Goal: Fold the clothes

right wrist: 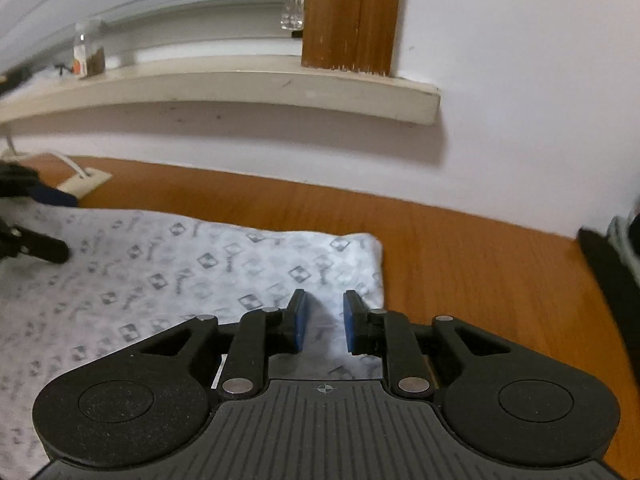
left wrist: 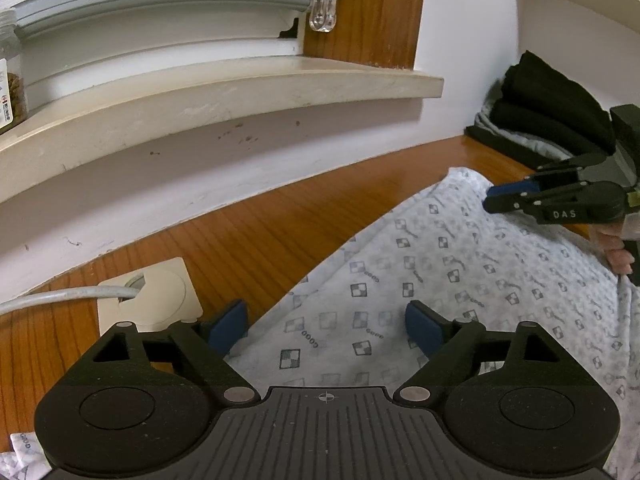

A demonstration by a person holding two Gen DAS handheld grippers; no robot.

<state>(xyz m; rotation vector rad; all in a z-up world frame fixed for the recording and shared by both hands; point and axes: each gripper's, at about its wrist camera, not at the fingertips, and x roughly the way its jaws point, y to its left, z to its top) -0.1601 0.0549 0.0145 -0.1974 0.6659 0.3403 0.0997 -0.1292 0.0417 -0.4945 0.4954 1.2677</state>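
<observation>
Cloth [left wrist: 460, 280] with a grey checker print lies spread on the wooden tabletop [left wrist: 248, 240], its far edge running close to the white wall and its folded corner [right wrist: 370, 240] ending short of it, with a strip of bare wood between. Beyond that corner, in the right wrist view, a broad stretch of tabletop stays open out to a dark pile at the frame's edge.

The left gripper [left wrist: 326, 326] has its fingers wide over the cloth's near edge, one blue pad [left wrist: 228, 326] over bare wood, the other over fabric, nothing pinched. The right gripper [right wrist: 324, 320] has its fingers narrow, slightly apart; a raised ridge of the cloth stands between the pads, and no pad presses on it.

Beside the left gripper a beige cable outlet [left wrist: 160, 296] sits in the tabletop with a white cable [left wrist: 60, 296] leading off. A windowsill [left wrist: 224, 92] overhangs the wall above, carrying a jar [right wrist: 86, 50]. Folded dark garments [left wrist: 552, 108] are stacked at the far right corner.
</observation>
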